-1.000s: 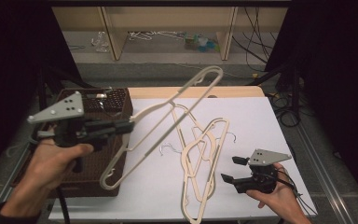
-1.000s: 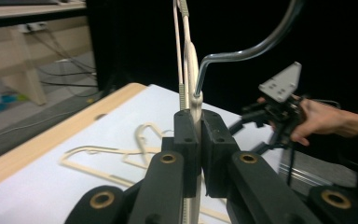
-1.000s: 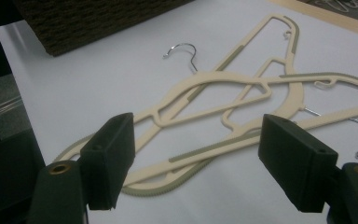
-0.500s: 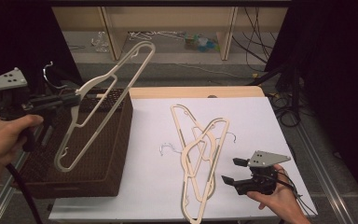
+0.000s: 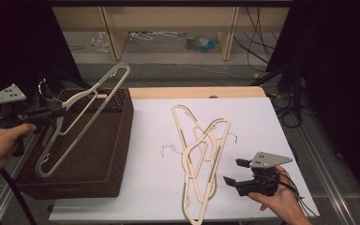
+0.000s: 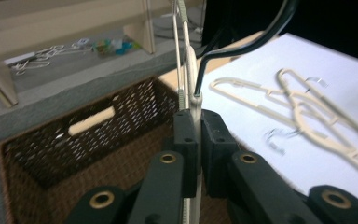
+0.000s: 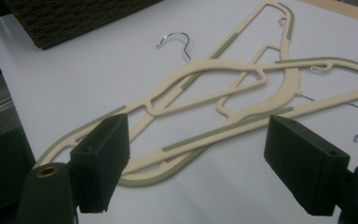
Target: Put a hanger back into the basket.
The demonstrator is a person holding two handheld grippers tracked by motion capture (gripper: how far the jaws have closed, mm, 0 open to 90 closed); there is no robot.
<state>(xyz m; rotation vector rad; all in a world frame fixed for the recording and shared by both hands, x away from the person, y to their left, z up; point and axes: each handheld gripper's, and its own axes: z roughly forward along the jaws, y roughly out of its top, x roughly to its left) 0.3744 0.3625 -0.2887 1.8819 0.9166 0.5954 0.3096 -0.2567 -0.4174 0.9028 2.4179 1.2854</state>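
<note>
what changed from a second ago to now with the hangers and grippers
The left gripper, shut on a cream hanger, carried it leftward off the white table to above the wicker basket. The right gripper kept its place, its empty jaws just opening wider. The hanger pile stayed put.

High overhead view, two close tool views

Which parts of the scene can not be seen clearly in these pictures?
- Basket floor: dark in the high view; the left gripper covers it in the left gripper view.
- Held hanger: in the left gripper view the top edge cuts it off.
- Hangers on the table: overlapped, so their number is unclear.
- Things on the far shelf: too small.
</note>
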